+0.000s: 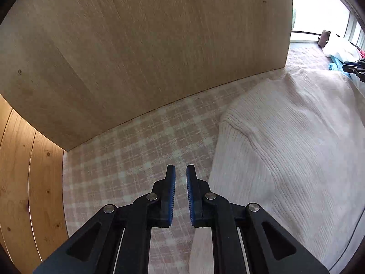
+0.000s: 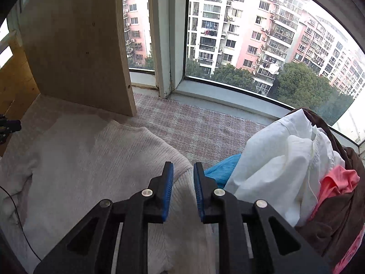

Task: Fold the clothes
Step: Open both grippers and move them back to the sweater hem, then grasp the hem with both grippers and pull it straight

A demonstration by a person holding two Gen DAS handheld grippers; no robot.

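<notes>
Cream ribbed knit fills the middle of both views: the sweater (image 1: 285,141) lies spread on the checked pink-and-white cloth (image 1: 127,150) that covers the surface. In the left wrist view we see it to the right of our left tongs (image 1: 181,171), one rounded shoulder or sleeve fold bulging toward the wooden panel (image 1: 136,45) that stands upright on the cloth. Our left tongs hover over bare checked cloth just beside the sweater's edge, blue pads parted by a narrow gap and gripping nothing. Pine boards (image 1: 27,182) line the far left.

In the right wrist view our right tongs (image 2: 183,169) sit above the sweater's near right edge, pads also apart with only fabric showing between them below; we cannot tell whether they touch the knit. They hold nothing. To the right of them lies a heap of other clothes (image 2: 296,171): a white garment on top, a blue piece (image 2: 221,171) peeking out just beside the right finger, a coral piece (image 2: 337,180) and brown fabric (image 2: 337,223) at the far side. Behind the cloth runs the window sill (image 2: 228,96), with apartment blocks and trees outside. Our left tongs show as a small dark shape at that view's left edge.
</notes>
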